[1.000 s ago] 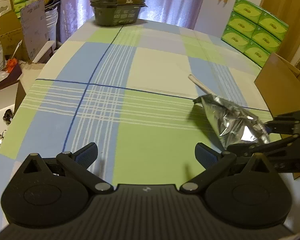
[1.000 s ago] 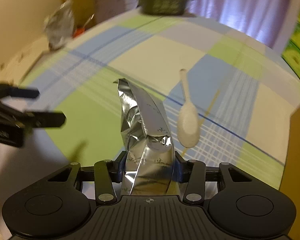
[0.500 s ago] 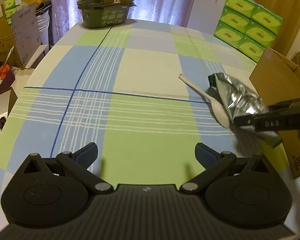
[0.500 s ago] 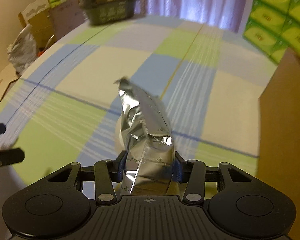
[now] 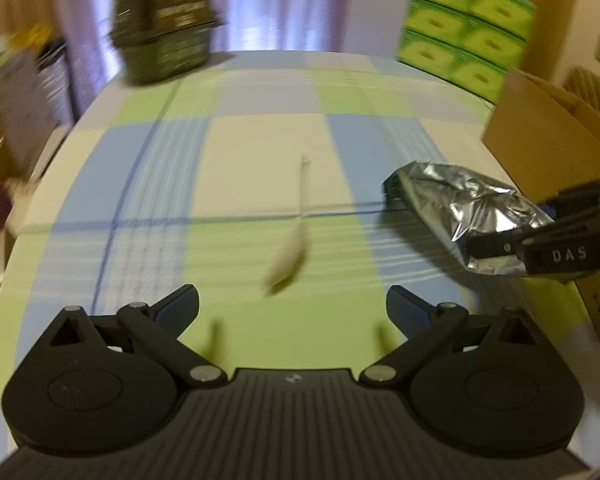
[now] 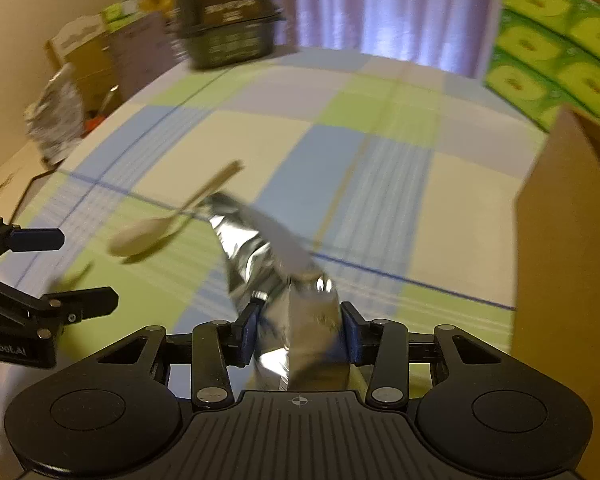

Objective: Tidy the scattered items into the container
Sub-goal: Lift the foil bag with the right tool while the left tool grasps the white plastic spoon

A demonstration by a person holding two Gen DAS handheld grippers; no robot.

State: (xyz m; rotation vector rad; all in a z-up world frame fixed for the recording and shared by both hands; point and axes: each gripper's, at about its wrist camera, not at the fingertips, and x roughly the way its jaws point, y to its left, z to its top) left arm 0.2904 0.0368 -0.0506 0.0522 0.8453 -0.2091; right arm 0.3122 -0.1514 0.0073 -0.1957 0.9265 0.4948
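The silver foil pouch (image 6: 284,280) sits in the lower centre of our right wrist view, pinched between the two fingers of the right gripper (image 6: 299,330), whose blue pads press into its crumpled sides; its far end juts up and to the left over the checked tablecloth (image 6: 340,160). In our left wrist view we see the same pouch (image 5: 464,208) at the right of the frame, lifted clear of the cloth with a shadow under it, and the right gripper (image 5: 500,246) reaching in from the right edge, clamped on the pouch's near end. The brown cardboard box (image 5: 540,148) stands just behind the pouch at the right edge of that view, and in the right wrist view it fills the right side of the frame (image 6: 568,260). We see the left gripper (image 5: 293,306) along the bottom of its own view with its fingers spread wide and nothing between them; it also shows at the lower left of the right wrist view (image 6: 70,270), likewise spread. A pale spoon (image 5: 290,248) lies on the cloth in the centre of the left wrist view, blurred, with its bowl toward us; in the right wrist view it lies left of centre (image 6: 156,230), near the pouch's far end. A dark green container (image 5: 164,50) stands at the upper left, and stacked green boxes (image 5: 464,26) at the upper right.
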